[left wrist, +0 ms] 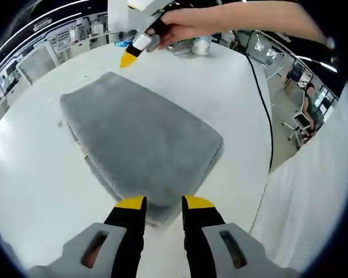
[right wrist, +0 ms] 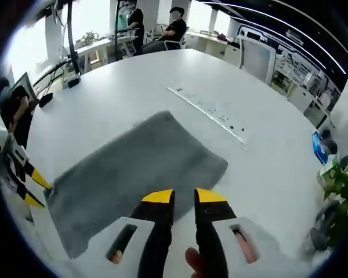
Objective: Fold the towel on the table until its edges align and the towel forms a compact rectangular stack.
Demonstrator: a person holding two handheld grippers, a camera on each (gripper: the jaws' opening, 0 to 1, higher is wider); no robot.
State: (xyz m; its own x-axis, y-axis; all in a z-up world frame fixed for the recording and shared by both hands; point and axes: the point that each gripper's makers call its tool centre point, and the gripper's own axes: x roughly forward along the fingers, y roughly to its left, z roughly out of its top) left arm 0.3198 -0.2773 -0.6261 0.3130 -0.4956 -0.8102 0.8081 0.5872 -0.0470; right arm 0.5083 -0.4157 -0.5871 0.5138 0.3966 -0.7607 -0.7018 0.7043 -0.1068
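The towel point(left wrist: 142, 139) is grey and plush, lying folded on the white table point(left wrist: 35, 174) as a thick rectangular pad with rounded corners. In the left gripper view, layered edges show along its near side, stacked one over another and not quite flush. The surface is smooth, with no large wrinkles.

The left gripper point(left wrist: 164, 202) sits just over the towel's nearest corner, close to the table's near edge. Its yellow-tipped jaws are parted by a narrow gap and hold nothing. The right gripper point(right wrist: 184, 196) hovers above the opposite side of the towel, its jaws likewise a little apart and empty. In the left gripper view it appears beyond the towel's far end, held by a person's hand point(left wrist: 182, 29). A black cable point(left wrist: 265, 110) runs along the table toward its right edge.
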